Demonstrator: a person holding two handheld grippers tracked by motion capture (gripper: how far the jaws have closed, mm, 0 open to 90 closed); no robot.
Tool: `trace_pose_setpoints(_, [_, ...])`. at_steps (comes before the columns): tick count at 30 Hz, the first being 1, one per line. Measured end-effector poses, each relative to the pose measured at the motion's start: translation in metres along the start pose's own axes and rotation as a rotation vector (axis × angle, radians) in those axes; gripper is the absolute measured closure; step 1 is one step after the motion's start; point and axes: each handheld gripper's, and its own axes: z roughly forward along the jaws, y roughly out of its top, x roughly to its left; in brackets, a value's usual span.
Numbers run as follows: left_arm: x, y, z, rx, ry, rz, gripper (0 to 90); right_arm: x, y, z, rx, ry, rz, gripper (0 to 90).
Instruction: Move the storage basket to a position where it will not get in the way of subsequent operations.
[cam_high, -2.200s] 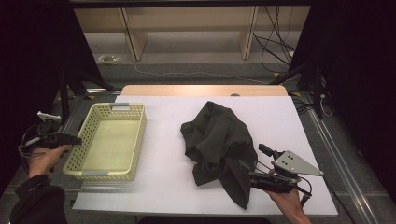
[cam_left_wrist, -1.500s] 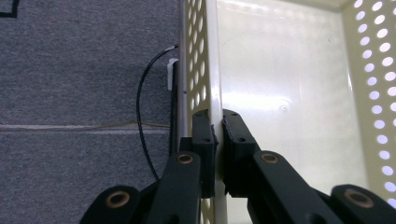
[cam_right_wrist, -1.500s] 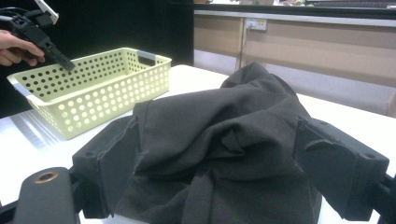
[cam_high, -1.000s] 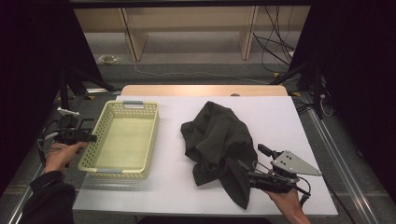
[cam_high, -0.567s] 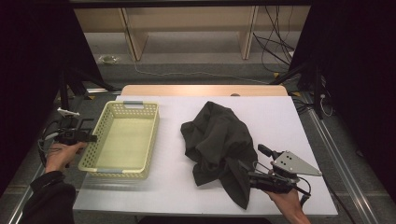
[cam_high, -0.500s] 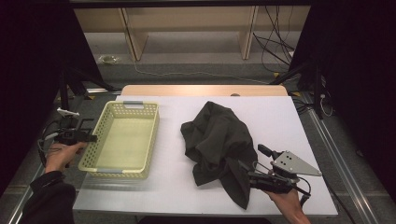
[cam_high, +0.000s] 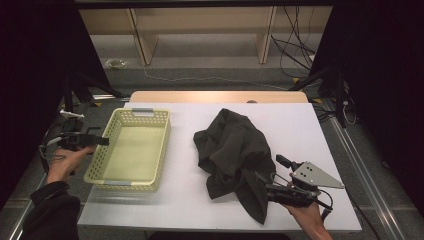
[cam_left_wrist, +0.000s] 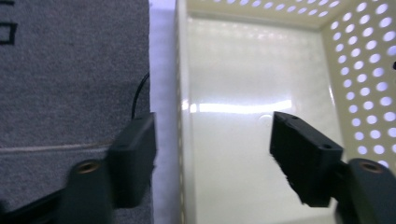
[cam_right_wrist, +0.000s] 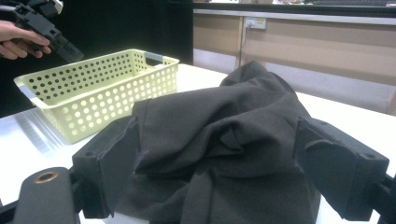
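The yellow basket (cam_high: 131, 150) runs long from 12 to 6 o'clock. The left gripper (cam_high: 100, 141) has just been opening, its jaws either side of the basket's wall; the right gripper (cam_high: 263, 186) gapes by the dark cloth (cam_high: 232, 150).

I'm working in what looks like a recording lab or test studio. My white counter (cam_high: 310, 130) stands alone, hemmed in by black curtains (cam_high: 30, 60) at the left and right edges of the high view. Loose cables (cam_high: 295, 47) trail over the grey floor (cam_high: 215, 67) at the upper right, and bare wooden shelving (cam_high: 200, 20) lines the top of the frame.
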Motion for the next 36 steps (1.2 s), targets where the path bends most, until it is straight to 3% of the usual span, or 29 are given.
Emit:
trace_pose_setpoints(4, [-0.013,0.006,-0.007,-0.019,-0.006,0.028,17.5,0.000,0.000,0.000,0.003,0.001,-0.001,16.0])
trace_pose_setpoints(12, [-0.028,0.010,-0.013,-0.056,-0.018,0.040,8.8,0.001,0.000,0.001,0.010,0.002,-0.003,16.0])
trace_pose_setpoints(15, [-0.035,0.012,-0.016,-0.081,-0.026,0.053,8.6,0.001,0.000,0.001,0.012,0.002,-0.004,16.0])
trace_pose_setpoints(16, [-0.040,0.013,-0.017,-0.092,-0.051,0.063,8.6,0.001,0.000,0.001,0.011,0.004,-0.005,16.0])
trace_pose_setpoints(23, [-0.050,0.014,-0.016,-0.107,-0.055,0.094,8.6,0.001,0.000,0.002,0.011,0.009,-0.004,15.9])
trace_pose_setpoints(28, [-0.060,0.014,-0.018,-0.150,-0.076,0.090,8.3,0.001,-0.001,0.003,0.018,0.010,-0.004,15.9])
trace_pose_setpoints(31, [-0.068,0.015,-0.018,-0.160,-0.067,0.106,7.7,0.001,-0.001,0.003,0.021,0.010,-0.001,16.0])
trace_pose_setpoints(36, [-0.080,0.015,-0.018,-0.172,-0.107,0.127,7.5,0.001,-0.001,0.003,0.023,0.010,-0.002,16.0])
